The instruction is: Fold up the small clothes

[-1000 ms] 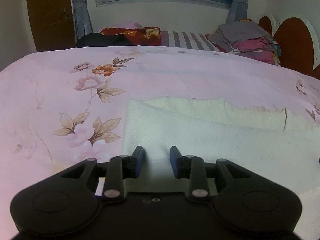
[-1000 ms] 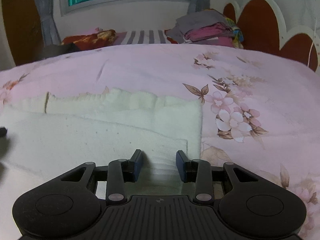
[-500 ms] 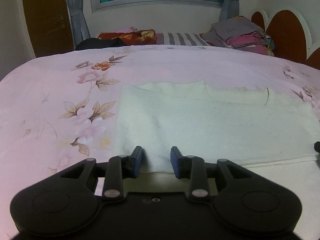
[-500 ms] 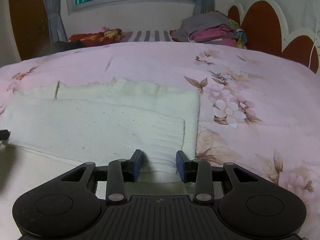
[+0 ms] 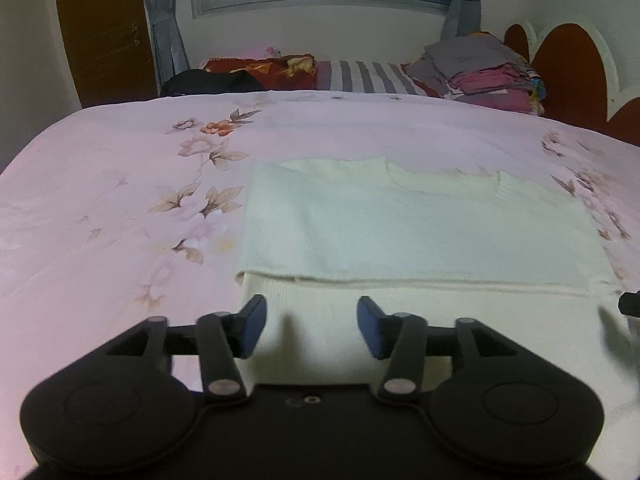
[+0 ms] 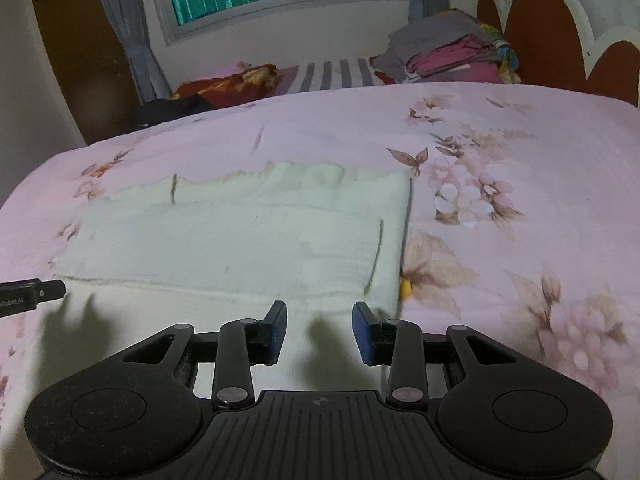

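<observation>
The cream-white knitted garment (image 5: 420,232) is lying flat on the pink floral bedspread (image 5: 100,200), towards the bed's near edge, with its far part already doubled over the near ribbed band so that 1 fold line is running across it. Both tongs are hanging just above that near band with their blue pads spread apart and gripping nothing: the left gripper (image 5: 308,326) is sitting over the garment's near left corner, the right gripper (image 6: 320,330) over its near right corner. The lengthwise fold is looking finished, so the step in hand is probably the release, and the next move is likely calling for a fresh grip on 1 short end to bring it across. To either side the bedspread is lying open and flat, giving room to swing. Farther off, near the headboard (image 6: 552,36), a stack of folded clothes (image 6: 448,52) is resting beside a striped pillow (image 5: 360,76).
</observation>
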`<control>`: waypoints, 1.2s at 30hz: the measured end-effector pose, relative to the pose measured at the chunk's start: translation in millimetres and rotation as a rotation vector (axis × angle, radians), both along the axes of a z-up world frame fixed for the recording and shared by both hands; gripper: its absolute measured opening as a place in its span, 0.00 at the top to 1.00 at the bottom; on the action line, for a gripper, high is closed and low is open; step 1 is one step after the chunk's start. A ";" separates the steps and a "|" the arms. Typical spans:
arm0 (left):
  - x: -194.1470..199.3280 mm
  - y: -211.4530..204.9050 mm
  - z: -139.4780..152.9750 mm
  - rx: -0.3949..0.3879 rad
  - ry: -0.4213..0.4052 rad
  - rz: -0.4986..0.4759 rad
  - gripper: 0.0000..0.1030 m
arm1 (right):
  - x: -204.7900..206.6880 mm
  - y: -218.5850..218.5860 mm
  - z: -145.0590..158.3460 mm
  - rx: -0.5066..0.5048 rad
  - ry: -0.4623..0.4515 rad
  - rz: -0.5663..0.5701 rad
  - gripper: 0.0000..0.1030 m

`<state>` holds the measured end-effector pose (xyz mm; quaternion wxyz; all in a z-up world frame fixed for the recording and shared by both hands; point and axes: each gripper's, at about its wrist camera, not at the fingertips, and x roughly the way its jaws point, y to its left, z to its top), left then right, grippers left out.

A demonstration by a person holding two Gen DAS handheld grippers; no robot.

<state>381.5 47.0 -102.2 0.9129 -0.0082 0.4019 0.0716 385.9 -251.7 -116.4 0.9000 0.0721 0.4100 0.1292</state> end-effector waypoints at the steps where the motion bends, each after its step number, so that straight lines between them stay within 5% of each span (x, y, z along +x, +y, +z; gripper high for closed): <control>1: -5.4 -0.6 2.1 0.001 -0.002 -0.008 0.48 | -5.9 -0.6 1.3 0.005 -0.001 -0.001 0.65; 20: -159.1 18.8 15.0 -0.018 -0.040 -0.133 0.33 | -194.7 9.7 22.9 -0.030 -0.008 -0.068 0.63; 23: -186.8 30.5 15.9 -0.021 -0.045 -0.141 0.30 | -226.2 11.5 27.9 -0.035 -0.030 -0.094 0.34; 36: -279.7 75.0 -7.2 -0.103 0.018 -0.122 0.30 | -314.7 16.4 23.7 -0.077 -0.030 -0.129 0.33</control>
